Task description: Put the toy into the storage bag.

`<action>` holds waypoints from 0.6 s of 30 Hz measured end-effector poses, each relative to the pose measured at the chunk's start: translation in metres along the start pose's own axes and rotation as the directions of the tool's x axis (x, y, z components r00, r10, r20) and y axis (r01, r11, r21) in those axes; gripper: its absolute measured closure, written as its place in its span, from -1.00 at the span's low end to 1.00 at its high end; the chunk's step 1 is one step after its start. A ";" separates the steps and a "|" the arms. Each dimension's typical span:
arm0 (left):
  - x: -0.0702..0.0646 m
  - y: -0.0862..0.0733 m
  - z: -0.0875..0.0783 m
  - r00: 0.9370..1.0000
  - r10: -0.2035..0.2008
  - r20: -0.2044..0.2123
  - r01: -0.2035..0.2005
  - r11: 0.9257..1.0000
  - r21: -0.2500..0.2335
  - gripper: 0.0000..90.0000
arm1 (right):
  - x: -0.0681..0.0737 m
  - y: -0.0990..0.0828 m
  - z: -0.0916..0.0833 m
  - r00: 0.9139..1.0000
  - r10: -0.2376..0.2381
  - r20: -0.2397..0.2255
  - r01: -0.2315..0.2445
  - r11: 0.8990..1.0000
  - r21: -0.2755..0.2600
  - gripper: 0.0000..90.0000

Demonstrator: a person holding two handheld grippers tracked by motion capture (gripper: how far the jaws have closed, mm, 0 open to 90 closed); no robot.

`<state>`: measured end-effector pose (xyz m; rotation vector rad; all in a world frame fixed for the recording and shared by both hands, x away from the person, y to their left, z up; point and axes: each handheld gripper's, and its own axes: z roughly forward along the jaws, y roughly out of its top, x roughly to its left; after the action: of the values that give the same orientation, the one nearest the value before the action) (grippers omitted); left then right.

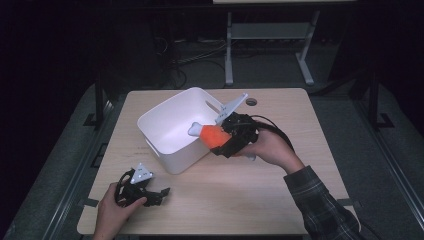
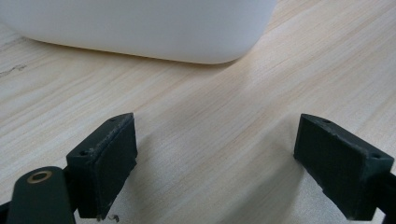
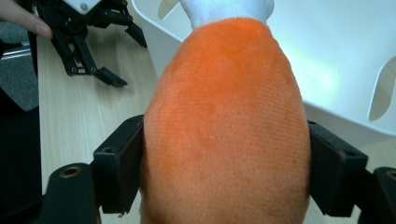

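Drumstick toy | clamped in right gripper | over bin rim

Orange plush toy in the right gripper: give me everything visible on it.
The plush drumstick has a fuzzy orange body and a white bone-shaped end. The right gripper clamps its orange body on both sides, off the table. In the high view its white end reaches over the rim of the white bin. Nothing else touches it.

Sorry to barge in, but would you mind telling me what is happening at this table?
A person's right gripper is clamped on an orange plush drumstick and holds it over the rim of a white plastic bin, white bone end pointing in. The left gripper rests open and empty on the wooden table, near the bin.
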<state>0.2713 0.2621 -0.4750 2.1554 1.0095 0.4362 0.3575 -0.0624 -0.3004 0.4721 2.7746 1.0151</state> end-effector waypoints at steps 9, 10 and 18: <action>0.000 0.000 0.000 1.000 -0.001 0.000 0.001 1.000 -0.001 -0.72 | -0.006 0.017 0.001 1.000 0.001 0.003 -0.001 1.000 -0.013 -0.49; 0.000 0.000 0.000 1.000 0.000 0.000 0.000 1.000 0.000 -0.72 | -0.006 0.017 0.001 1.000 0.001 0.003 -0.001 1.000 -0.013 -0.49; 0.000 0.000 0.000 1.000 0.006 0.000 -0.006 1.000 0.005 -0.72 | -0.013 0.033 0.009 1.000 -0.006 0.004 0.006 1.000 -0.013 -0.49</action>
<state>0.2714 0.2625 -0.4747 2.1637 1.0052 0.4374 0.3799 -0.0380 -0.2852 0.4631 2.7624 1.0284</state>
